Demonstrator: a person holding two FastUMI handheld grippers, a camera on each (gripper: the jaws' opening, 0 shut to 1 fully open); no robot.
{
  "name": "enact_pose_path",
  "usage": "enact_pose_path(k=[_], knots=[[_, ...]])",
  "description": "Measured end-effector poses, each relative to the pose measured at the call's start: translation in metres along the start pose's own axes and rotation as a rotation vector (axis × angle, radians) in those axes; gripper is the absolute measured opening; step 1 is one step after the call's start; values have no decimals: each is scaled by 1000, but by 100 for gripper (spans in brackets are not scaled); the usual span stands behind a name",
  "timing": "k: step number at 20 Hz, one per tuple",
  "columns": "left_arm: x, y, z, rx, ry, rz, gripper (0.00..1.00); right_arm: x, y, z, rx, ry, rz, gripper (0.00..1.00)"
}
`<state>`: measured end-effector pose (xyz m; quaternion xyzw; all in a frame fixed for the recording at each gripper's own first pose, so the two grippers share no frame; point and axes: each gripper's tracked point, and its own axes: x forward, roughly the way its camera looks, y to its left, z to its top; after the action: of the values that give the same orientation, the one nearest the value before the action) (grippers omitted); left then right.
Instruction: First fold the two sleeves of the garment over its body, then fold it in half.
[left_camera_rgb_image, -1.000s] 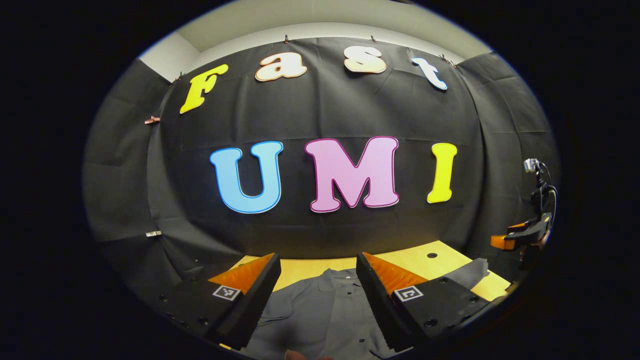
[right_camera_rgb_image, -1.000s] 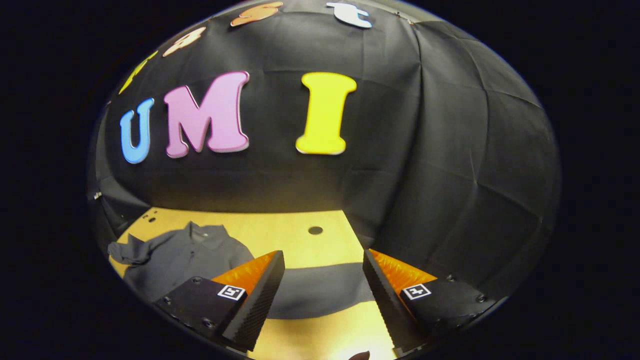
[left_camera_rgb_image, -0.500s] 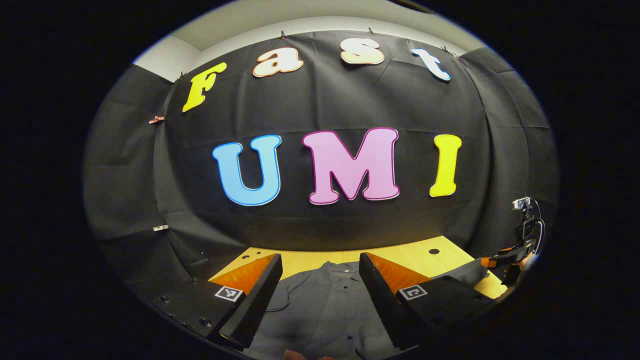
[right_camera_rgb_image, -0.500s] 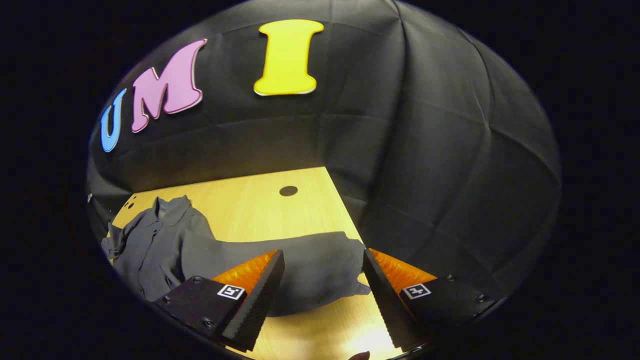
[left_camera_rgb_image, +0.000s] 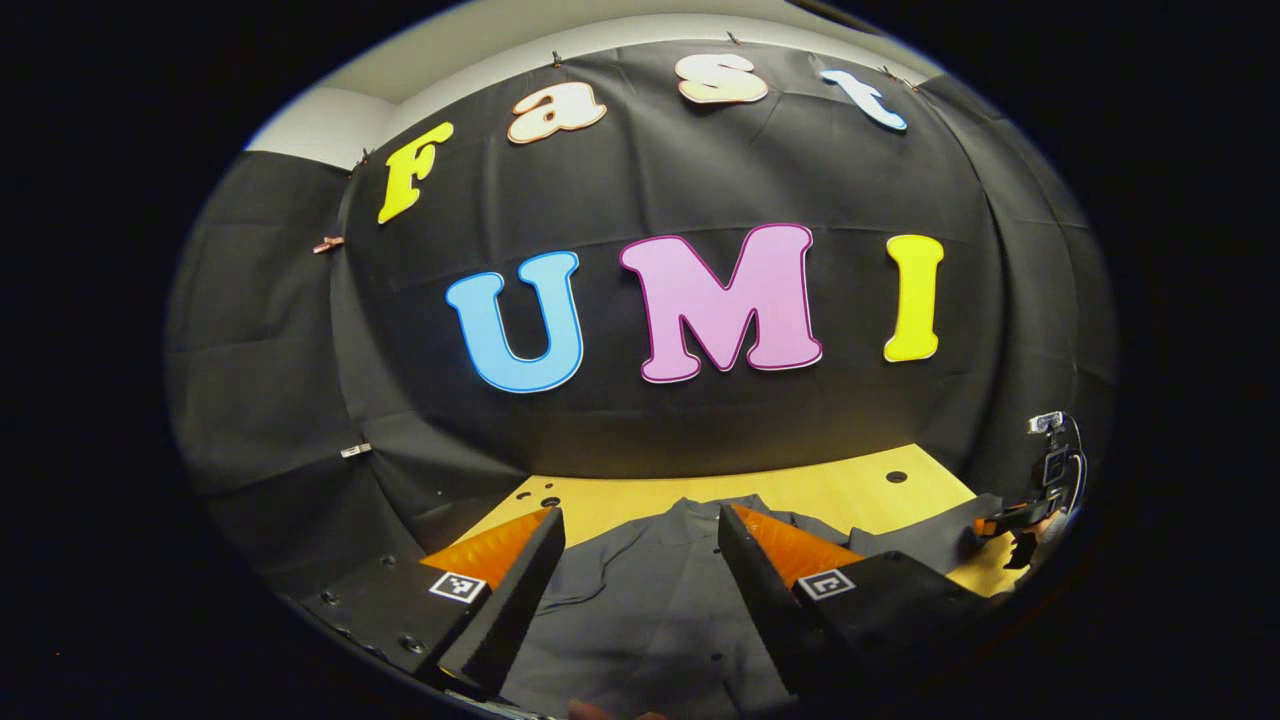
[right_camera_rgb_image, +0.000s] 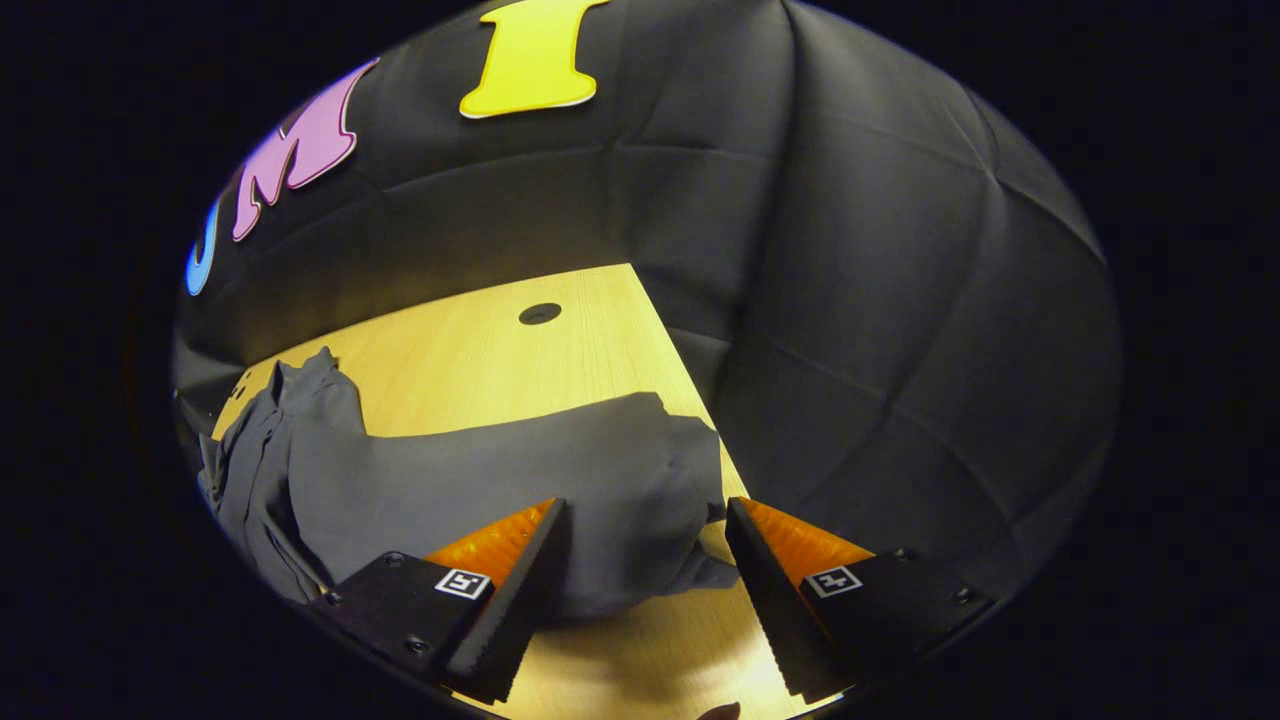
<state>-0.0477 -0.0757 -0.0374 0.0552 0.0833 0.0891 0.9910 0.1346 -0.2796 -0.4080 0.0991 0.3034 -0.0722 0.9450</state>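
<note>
A dark grey button shirt (left_camera_rgb_image: 650, 600) lies flat on the wooden table (left_camera_rgb_image: 840, 490), collar toward the back wall. My left gripper (left_camera_rgb_image: 640, 590) hangs open above the shirt's chest, nothing between its fingers. One sleeve (right_camera_rgb_image: 560, 480) stretches out across the table toward the right edge, its cuff end (right_camera_rgb_image: 690, 470) lying near that edge. My right gripper (right_camera_rgb_image: 645, 590) is open, low over that cuff, with the sleeve cloth lying between its fingers and not pinched. In the left gripper view the right gripper (left_camera_rgb_image: 1010, 520) shows at the far right, by the sleeve's end (left_camera_rgb_image: 930, 540).
The table's right edge (right_camera_rgb_image: 680, 340) runs close to the cuff, with the black cloth wall just beyond. A round hole (right_camera_rgb_image: 540, 313) sits in the tabletop at the back right. More small holes (left_camera_rgb_image: 535, 497) mark the back left corner.
My right gripper has tipped down and moved in over the sleeve's cuff, which now lies between its fingers. My left gripper has dropped slightly over the shirt. Both stay open.
</note>
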Motion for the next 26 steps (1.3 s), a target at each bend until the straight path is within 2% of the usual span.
enact_pose_path(k=[3, 4, 5, 6, 7, 9, 10, 12, 14, 22, 26], knots=[[1, -1, 3, -19, 2, -3, 98, 12, 0, -15, 1, 41, 11, 98], [1, 2, 6, -24, -10, -2, 98, 11, 0, -23, -6, 63, 3, 93], [3, 5, 10, -21, -21, 2, 97, 8, 2, -19, -31, 29, 0, 90], [3, 9, 9, -13, -26, 6, 97, 10, 9, -22, -39, 38, 21, 79], [3, 13, 9, -8, -26, 8, 97, 12, 16, -23, -30, 43, 48, 57], [5, 22, 6, -14, -26, 10, 97, 11, 14, -20, 38, 65, 42, 13], [6, 29, 3, -17, -26, 11, 97, 7, 15, -16, 58, 59, 39, 8], [8, 51, -2, -19, -27, 21, 97, -1, 15, -6, 30, 4, 17, 8], [10, 73, -5, -34, -39, 24, 97, -26, 29, 11, 15, -42, 26, 7], [23, 153, -31, -93, -57, -67, 96, -137, 72, 72, 13, -249, -23, 7], [34, 195, -49, -129, -52, -84, 96, -187, 118, 93, -15, -329, -22, 7]])
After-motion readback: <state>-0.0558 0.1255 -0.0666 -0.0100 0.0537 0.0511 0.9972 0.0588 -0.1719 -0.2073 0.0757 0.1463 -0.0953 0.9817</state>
